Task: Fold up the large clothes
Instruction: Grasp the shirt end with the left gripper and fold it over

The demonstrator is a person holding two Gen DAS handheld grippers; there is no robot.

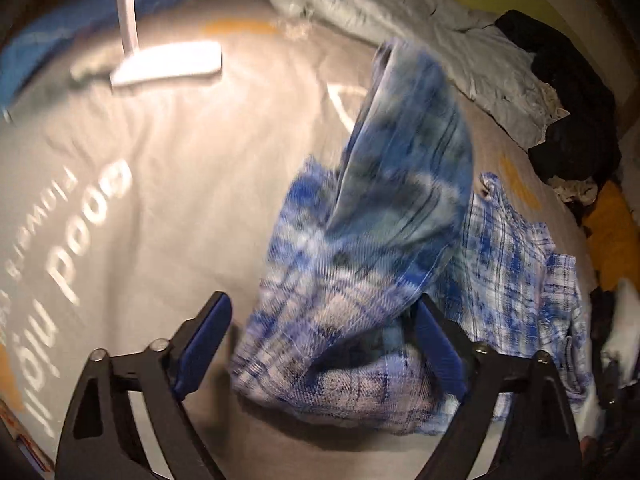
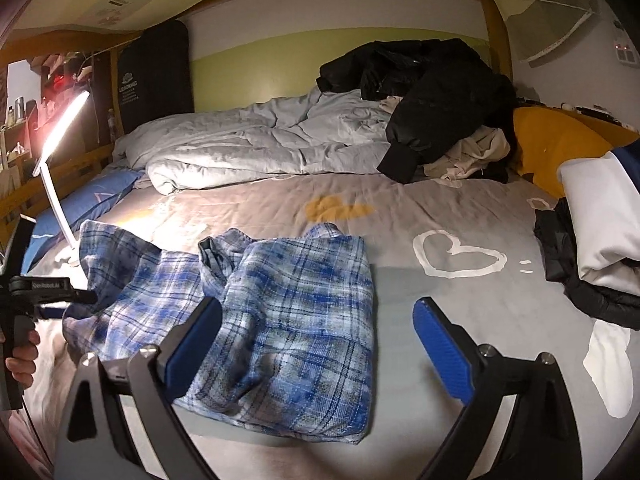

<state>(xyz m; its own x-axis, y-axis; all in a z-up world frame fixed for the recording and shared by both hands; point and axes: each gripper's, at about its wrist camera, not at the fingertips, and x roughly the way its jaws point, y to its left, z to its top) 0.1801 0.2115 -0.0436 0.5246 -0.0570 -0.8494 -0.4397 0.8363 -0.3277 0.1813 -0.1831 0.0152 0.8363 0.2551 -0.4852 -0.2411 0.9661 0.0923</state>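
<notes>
The left gripper [image 1: 320, 344] has its blue-padded jaws spread wide, and blurred folds of the plaid shirt [image 1: 360, 260] bulge up between them; the cloth lies against the pad at 4 o'clock, but neither pad pinches it. In the right wrist view this gripper shows at 9 o'clock [image 2: 86, 297], its black tip at the shirt's left edge, with the hand [image 2: 22, 360] on its grip at the frame edge. The right gripper [image 2: 316, 344] is also spread wide and holds nothing; its left pad overlaps the shirt's [image 2: 280, 320] near edge in the picture, its right pad stands over bare sheet [image 2: 440, 208]. The shirt lies crumpled on the grey sheet, filling the frame from centre toward 8 o'clock, one part flat and squarish, the rest rumpled to the left with a strip of it rising at 11 o'clock from the gripper. A white heart print [image 2: 456, 256] sits on the sheet at 2 o'clock from the right gripper. A lit white lamp [image 2: 60, 128] curves up at 10 o'clock, its base just beside the shirt. Beyond, at 12 o'clock, a pale duvet [image 2: 248, 140] is heaped across the bed, with a black jacket [image 2: 432, 96] on it toward 1 o'clock and an orange pillow [image 2: 556, 144] at 2 o'clock. At 3 o'clock lie white and black garments [image 2: 600, 240].
</notes>
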